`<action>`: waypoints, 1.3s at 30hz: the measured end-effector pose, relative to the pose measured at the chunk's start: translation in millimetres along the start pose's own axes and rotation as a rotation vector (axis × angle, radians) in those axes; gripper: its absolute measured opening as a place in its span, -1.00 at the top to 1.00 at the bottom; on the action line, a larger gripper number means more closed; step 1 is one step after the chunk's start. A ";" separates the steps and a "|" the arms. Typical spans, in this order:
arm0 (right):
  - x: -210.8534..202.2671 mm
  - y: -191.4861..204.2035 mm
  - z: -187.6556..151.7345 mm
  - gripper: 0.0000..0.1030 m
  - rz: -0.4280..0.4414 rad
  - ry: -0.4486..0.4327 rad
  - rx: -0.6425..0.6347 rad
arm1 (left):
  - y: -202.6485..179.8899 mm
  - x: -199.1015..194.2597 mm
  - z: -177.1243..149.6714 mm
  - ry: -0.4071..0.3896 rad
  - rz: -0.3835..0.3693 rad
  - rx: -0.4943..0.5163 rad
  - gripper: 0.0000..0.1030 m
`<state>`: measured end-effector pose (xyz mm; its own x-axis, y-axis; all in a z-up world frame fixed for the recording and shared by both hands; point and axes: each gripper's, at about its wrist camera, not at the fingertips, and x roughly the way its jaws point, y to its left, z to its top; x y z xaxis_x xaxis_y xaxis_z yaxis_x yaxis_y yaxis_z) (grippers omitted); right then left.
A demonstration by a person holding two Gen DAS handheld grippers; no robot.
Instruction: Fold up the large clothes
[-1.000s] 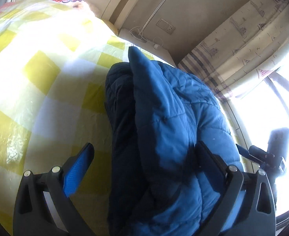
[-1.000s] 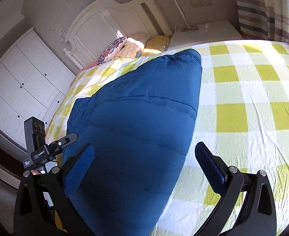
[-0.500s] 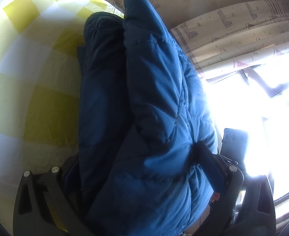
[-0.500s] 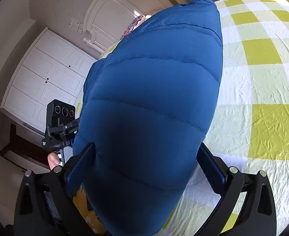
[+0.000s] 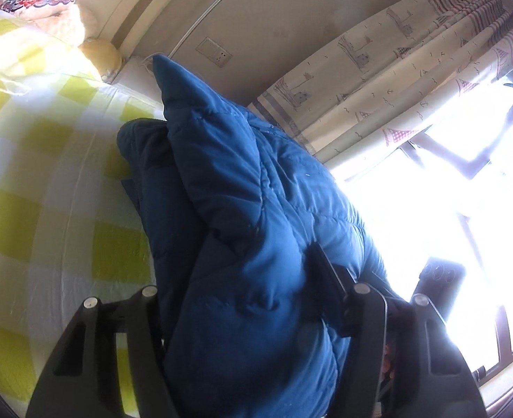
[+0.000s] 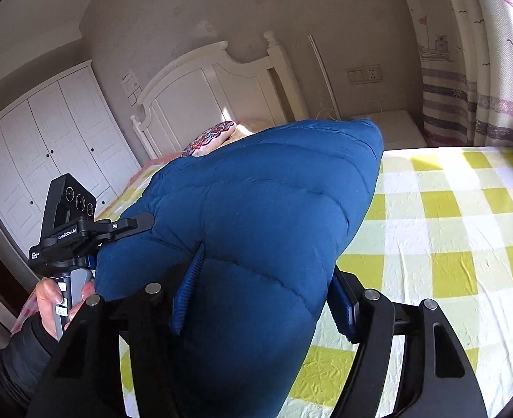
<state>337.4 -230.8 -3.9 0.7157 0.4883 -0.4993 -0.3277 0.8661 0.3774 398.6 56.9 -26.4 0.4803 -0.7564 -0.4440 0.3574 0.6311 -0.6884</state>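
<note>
You had the blue puffer jacket (image 5: 263,244) bundled up over the bed (image 5: 47,181), and both sets of tongs were biting into it. Your left tongs (image 5: 242,299) had just been closing, and there they were, clamped on the thick folded end of the jacket, padding bulging between the jaws and spilling over the right-hand one. Your right tongs (image 6: 260,299) had been closing too, and their ribbed blue pads (image 6: 186,289) were dug into the quilted fabric on both sides, squeezing a fat roll of it. From the right wrist view the jacket rose away from the jaws in a broad wedge, its far corner pointing toward the white headboard (image 6: 218,94) and the patterned pillow (image 6: 211,137) at the head of the bed. The yellow-and-white checked sheet (image 6: 441,226) lay bare on the side toward the curtain (image 6: 465,80) and window. Your left hand (image 6: 54,303), in a dark sleeve, gripped its handle at the bed's near edge on the wardrobe (image 6: 44,146) side, just beside the jacket.
</note>
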 end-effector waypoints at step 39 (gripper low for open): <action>-149.3 89.1 -123.8 -0.91 -0.448 -0.289 -0.173 | -164.3 -86.4 -225.0 -0.412 0.592 0.499 -0.96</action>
<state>125.0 -213.4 7.7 0.9403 0.0403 -0.3381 -0.0314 0.9990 0.0318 118.1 -20.1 -4.0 0.9145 -0.2190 -0.3402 0.2201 0.9748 -0.0358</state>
